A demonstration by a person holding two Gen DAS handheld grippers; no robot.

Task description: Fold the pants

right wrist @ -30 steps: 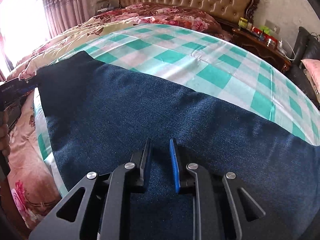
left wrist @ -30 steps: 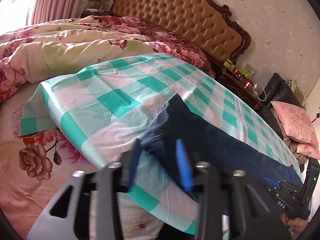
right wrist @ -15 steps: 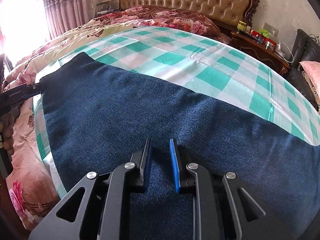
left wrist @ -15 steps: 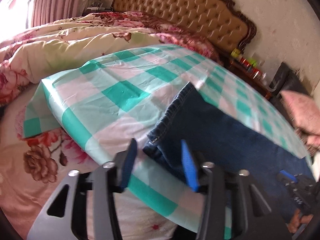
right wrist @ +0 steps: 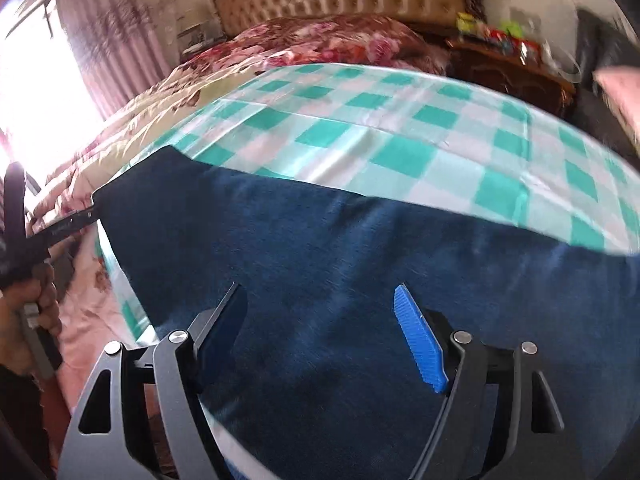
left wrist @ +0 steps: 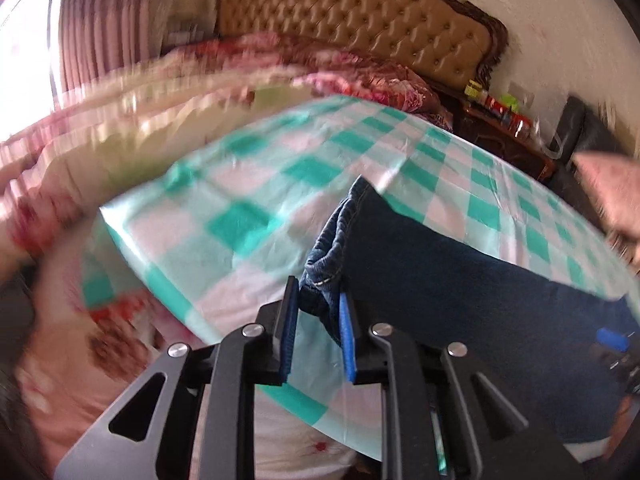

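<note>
Dark blue denim pants point(right wrist: 360, 280) lie spread on a green-and-white checked cloth point(right wrist: 400, 148) on the bed. In the left wrist view my left gripper point(left wrist: 318, 312) is shut on the bunched hem end of the pants point(left wrist: 332, 256), which is lifted a little off the checked cloth point(left wrist: 240, 208). My right gripper point(right wrist: 320, 328) is open wide just above the middle of the pants, with nothing between its fingers. The left gripper point(right wrist: 64, 228) also shows at the far left of the right wrist view, holding the pants' corner.
A floral quilt point(right wrist: 168, 112) is heaped behind the cloth, in front of a tufted brown headboard point(left wrist: 360, 28). A dark nightstand with small bottles point(right wrist: 508, 60) stands at the right. A pink pillow point(left wrist: 608, 196) lies at the far right. Curtains and a bright window point(right wrist: 40, 92) are at the left.
My right gripper has opened wide and let go of the pants. My left gripper has closed on the hem and raised it, swinging right; both views are motion-blurred.
</note>
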